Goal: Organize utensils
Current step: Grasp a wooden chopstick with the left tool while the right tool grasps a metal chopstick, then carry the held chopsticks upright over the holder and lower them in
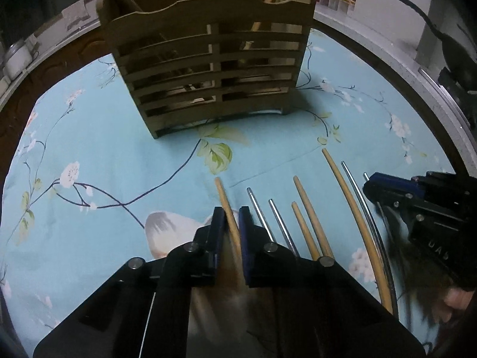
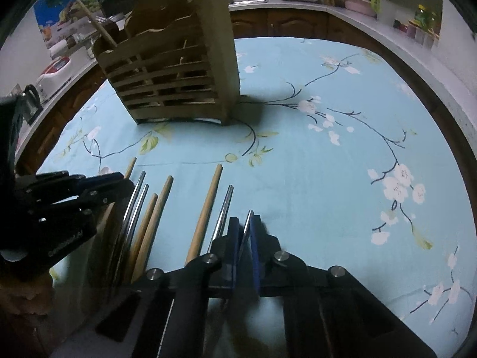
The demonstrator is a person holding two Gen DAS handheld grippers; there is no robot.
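The slip I'd worry about is at the lift: each tool pinches its chopstick near one end, so the long free part could swing, twist out of the pads, or rake the neighbours lying just beside it on the floral cloth (image 2: 298,179) that covers the counter. The steel one looks slick and thin, likelier to slide than the wood. The left tool (image 1: 232,226) is clenched on a wooden chopstick (image 1: 222,191), whose tip pokes out toward twelve o'clock past the blue pads. The right tool (image 2: 245,232) is clenched on a thin metal chopstick (image 2: 249,216), the last in the row at its three o'clock side. Between the two tools lie the other chopsticks (image 1: 301,205), wood and steel mixed, roughly parallel. The slatted wooden holder (image 1: 208,68) stands well apart at twelve o'clock, upright, with a few sticks already leaning inside; which compartment they're in I can't make out.
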